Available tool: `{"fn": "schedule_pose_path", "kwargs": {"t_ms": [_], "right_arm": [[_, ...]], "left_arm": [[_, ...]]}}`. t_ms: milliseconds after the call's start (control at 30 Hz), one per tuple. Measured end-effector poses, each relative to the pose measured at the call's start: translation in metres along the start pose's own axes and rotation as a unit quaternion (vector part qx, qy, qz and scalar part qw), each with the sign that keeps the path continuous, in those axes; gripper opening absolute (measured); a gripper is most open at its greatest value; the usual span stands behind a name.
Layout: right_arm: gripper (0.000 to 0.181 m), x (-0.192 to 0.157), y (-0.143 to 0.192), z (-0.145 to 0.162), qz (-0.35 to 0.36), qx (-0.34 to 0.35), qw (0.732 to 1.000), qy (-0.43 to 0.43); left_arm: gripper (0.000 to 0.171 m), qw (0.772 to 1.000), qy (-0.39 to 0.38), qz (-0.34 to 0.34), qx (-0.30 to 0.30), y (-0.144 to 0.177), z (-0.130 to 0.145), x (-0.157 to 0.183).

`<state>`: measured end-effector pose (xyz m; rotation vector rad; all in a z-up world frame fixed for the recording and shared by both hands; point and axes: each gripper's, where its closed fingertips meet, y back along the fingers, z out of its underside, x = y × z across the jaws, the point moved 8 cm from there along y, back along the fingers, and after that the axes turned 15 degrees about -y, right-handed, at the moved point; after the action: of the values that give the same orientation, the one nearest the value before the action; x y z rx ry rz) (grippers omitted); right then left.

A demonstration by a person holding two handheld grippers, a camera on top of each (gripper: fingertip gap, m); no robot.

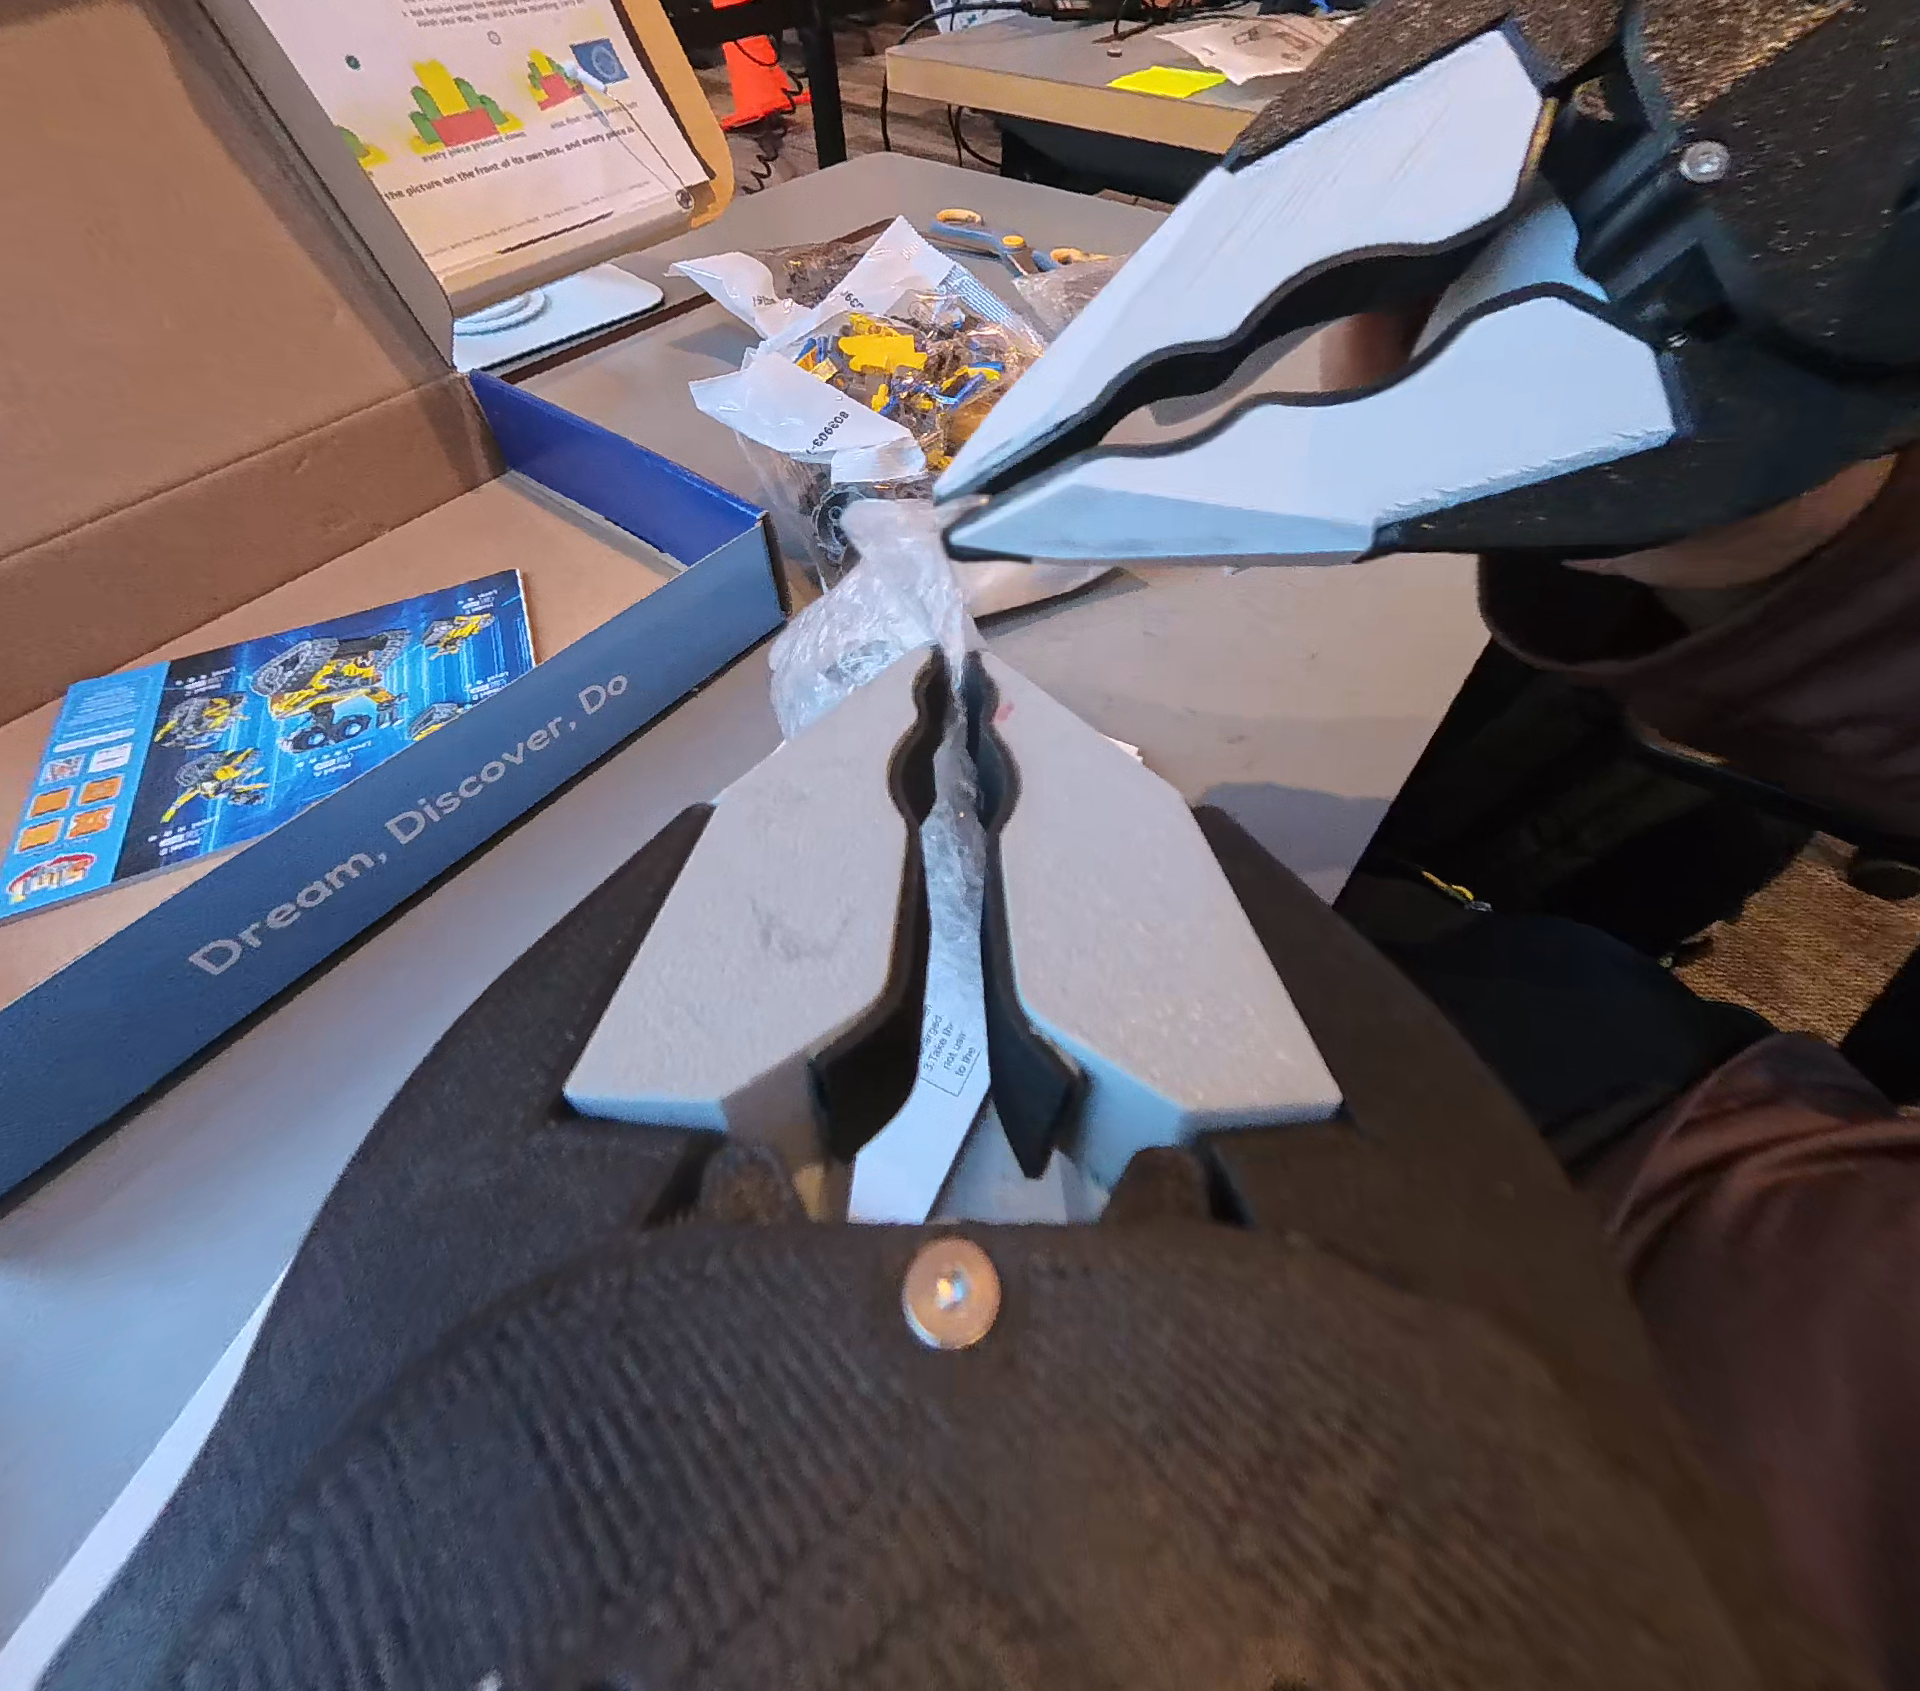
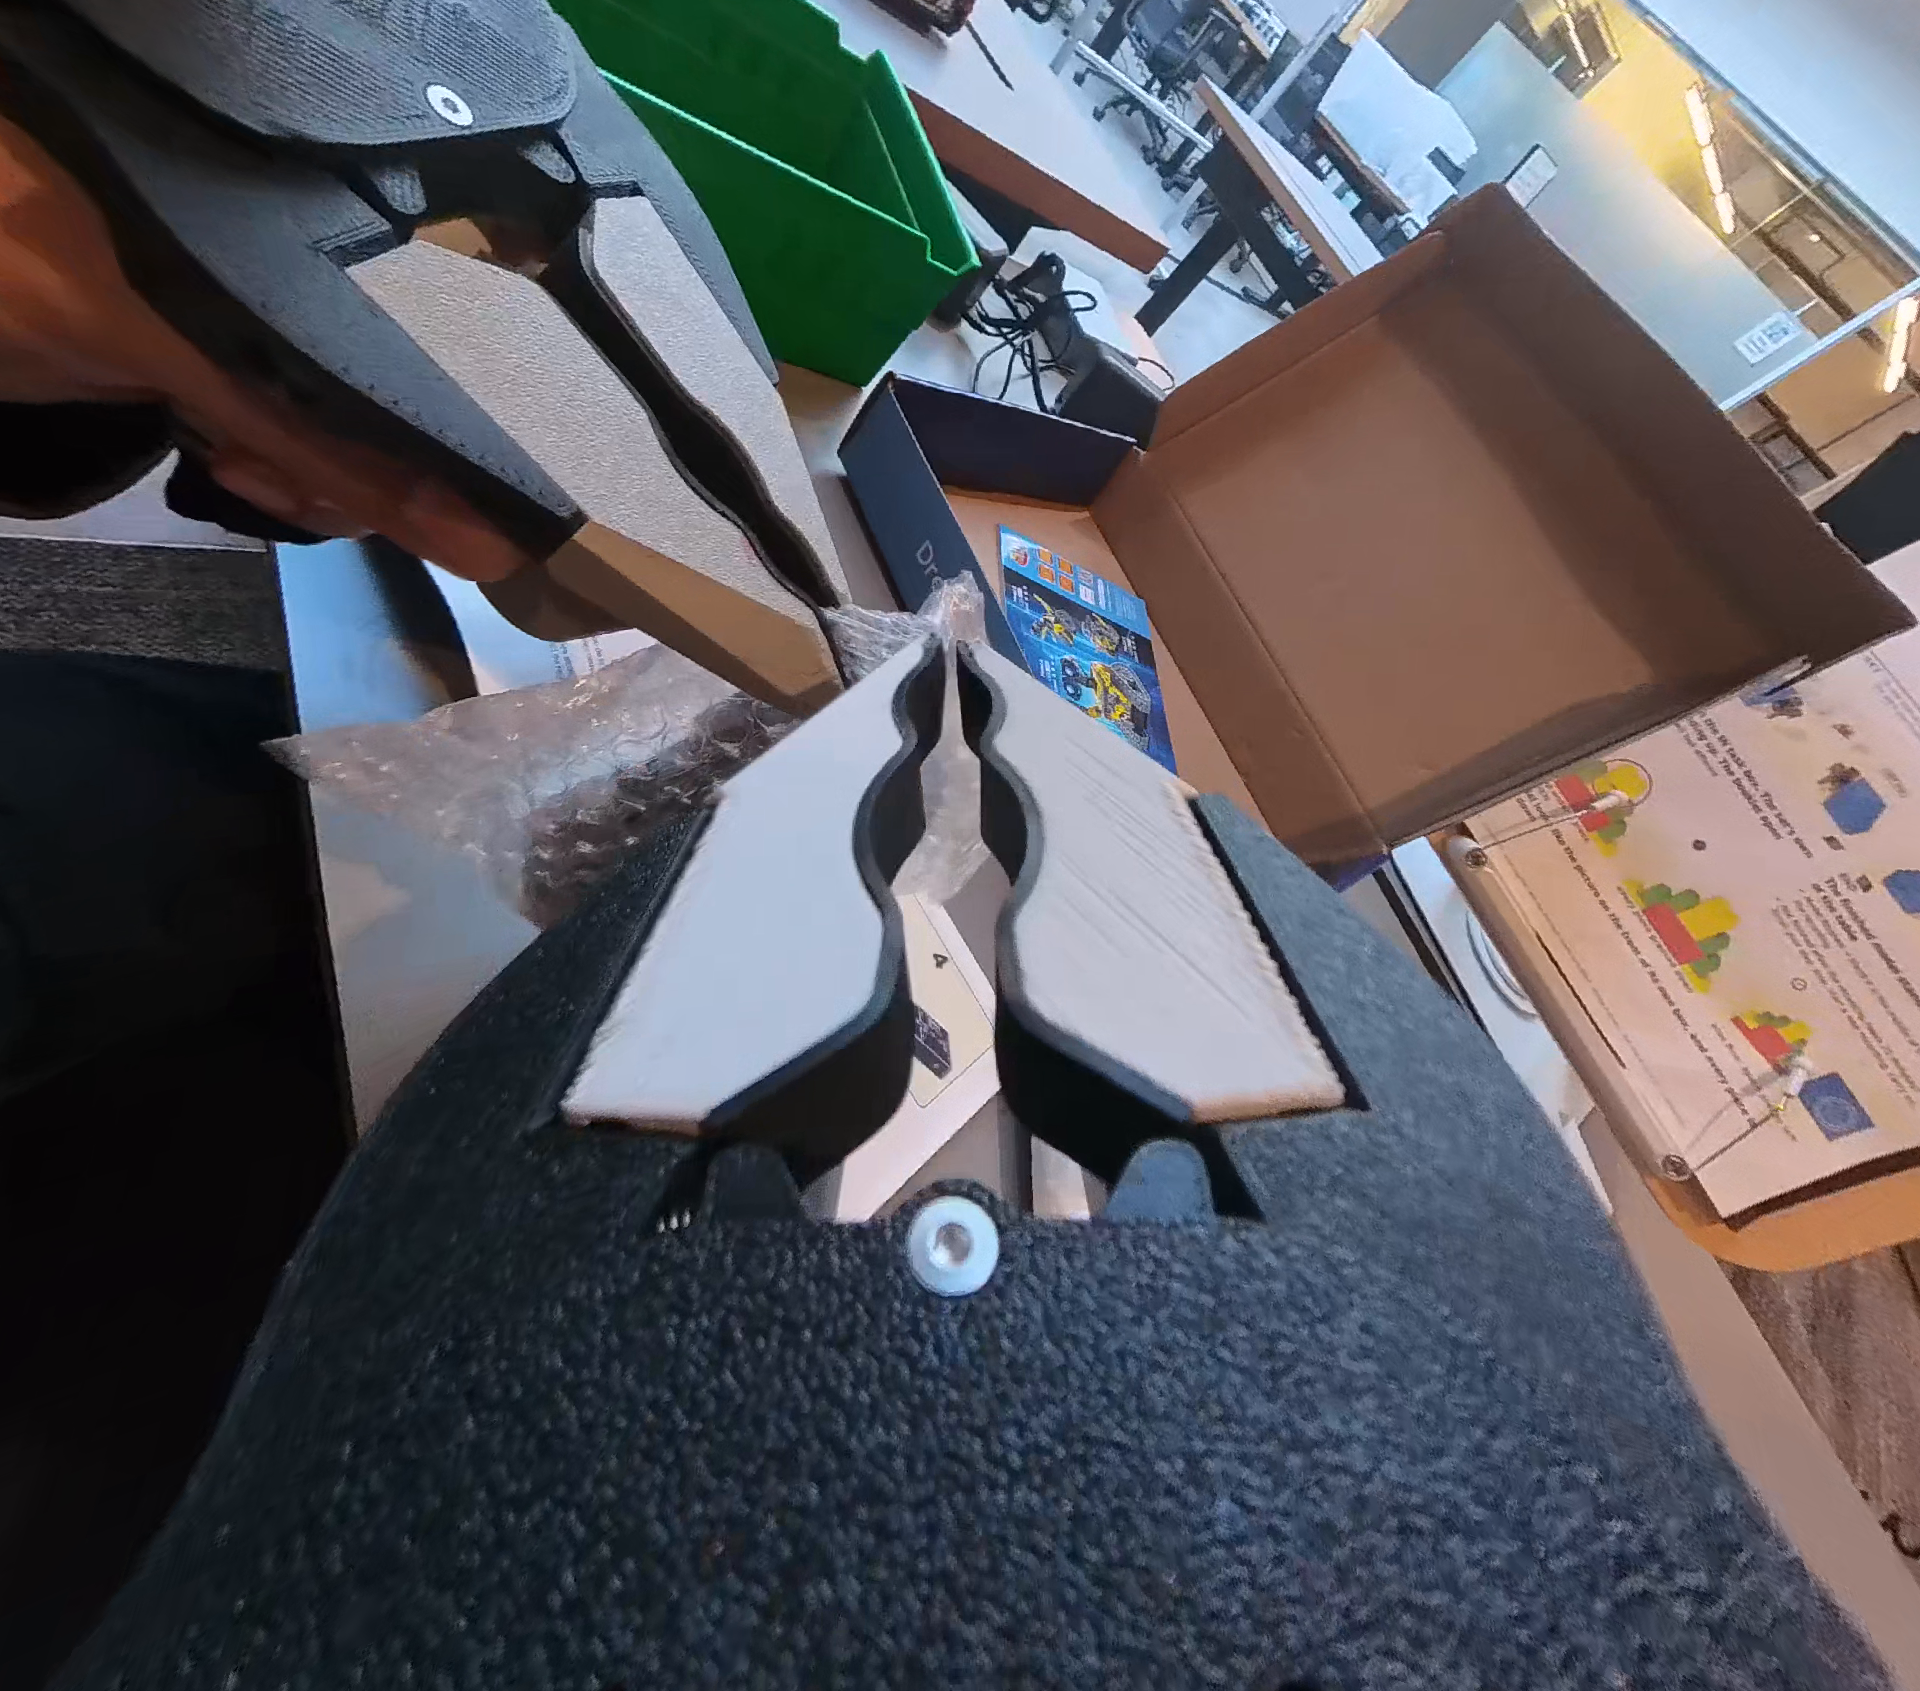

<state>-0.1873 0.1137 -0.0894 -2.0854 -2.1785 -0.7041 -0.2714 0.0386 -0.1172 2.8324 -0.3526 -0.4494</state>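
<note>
A clear plastic bag (image 1: pixel 883 592) of small dark parts is held above the grey table (image 1: pixel 1247 706) by both grippers. My left gripper (image 1: pixel 954 667) is shut on the bag's top edge, with a strip of plastic running back between its jaws. My right gripper (image 1: pixel 948 517) comes in from the right and is shut on the same edge just beyond. In the right wrist view my right gripper (image 2: pixel 943 649) pinches the crinkled plastic (image 2: pixel 894 623), the left gripper (image 2: pixel 831 654) touches in from the upper left, and the bag (image 2: pixel 499 768) hangs to the left.
An open blue cardboard box (image 1: pixel 623 488) with a printed booklet (image 1: pixel 270 727) inside lies left. More bags of yellow and dark parts (image 1: pixel 883 374) and scissors (image 1: pixel 997 244) lie behind. An instruction sheet (image 1: pixel 447 10) stands at the back. Green bins (image 2: pixel 727 114) stand beyond. My two grippers' fingertips are within a few centimetres of each other.
</note>
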Motion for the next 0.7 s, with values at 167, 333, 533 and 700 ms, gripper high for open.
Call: {"fn": "schedule_pose_path", "kwargs": {"t_ms": [167, 333, 533, 700], "right_arm": [[0.0, 0.004, -0.001, 0.002, 0.008, -0.003, 1.0, -0.024], [0.0, 0.02, 0.0, 0.007, -0.009, 0.01, 0.995, -0.097], [0.0, 0.052, 0.002, 0.021, 0.013, 0.013, 0.988, -0.154], [0.0, 0.045, 0.002, 0.011, 0.016, 0.013, 0.993, -0.114]], "left_arm": [[0.0, 1.0, -0.025, 0.002, -0.001, -0.001, 0.0, 0.005], [0.0, 0.999, -0.039, -0.007, -0.001, -0.002, -0.003, 0.008], [0.0, 0.998, -0.055, 0.005, 0.003, -0.005, -0.007, 0.019], [0.0, 0.999, -0.036, 0.017, 0.015, 0.0, -0.008, 0.011]]}}
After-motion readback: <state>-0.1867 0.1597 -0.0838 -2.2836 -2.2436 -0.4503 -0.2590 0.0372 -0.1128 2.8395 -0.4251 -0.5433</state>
